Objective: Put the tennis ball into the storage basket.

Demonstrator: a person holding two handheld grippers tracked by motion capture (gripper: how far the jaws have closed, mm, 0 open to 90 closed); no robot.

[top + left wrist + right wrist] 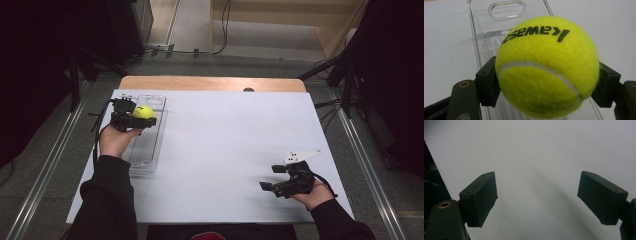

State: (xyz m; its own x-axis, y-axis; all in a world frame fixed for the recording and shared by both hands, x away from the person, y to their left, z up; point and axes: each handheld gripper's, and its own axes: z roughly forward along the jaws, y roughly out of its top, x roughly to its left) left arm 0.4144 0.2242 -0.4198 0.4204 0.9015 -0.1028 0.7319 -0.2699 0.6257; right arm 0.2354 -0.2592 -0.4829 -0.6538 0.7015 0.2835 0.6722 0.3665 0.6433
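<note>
**Tennis ball held above the clear tray**

The left gripper point(131, 116) is at the far left part of the table point(225, 150), above a clear plastic tray point(150, 145). Its two jaws are closed on a yellow tennis ball point(143, 112), one jaw on each side of it. In the left gripper view the tennis ball point(546, 66) is very near to the camera. It has a white curved seam and black letters, which stand upside down. The left gripper point(546, 82) presses the ball at its widest part. Behind and below the ball lies the tray point(484, 37), long and narrow, with an oval handle hole at its far end. The ball is above the tray and does not seem to touch it.

The right gripper point(272, 177) is near the front right corner of the table, well apart from the tray. A grey three-cornered plate point(301, 156) sits on top of it. In the right gripper view the jaws of the right gripper point(537, 197) stand wide apart and hold nothing. Between them is the bare white table point(536, 152) with a soft shadow on it.
</note>
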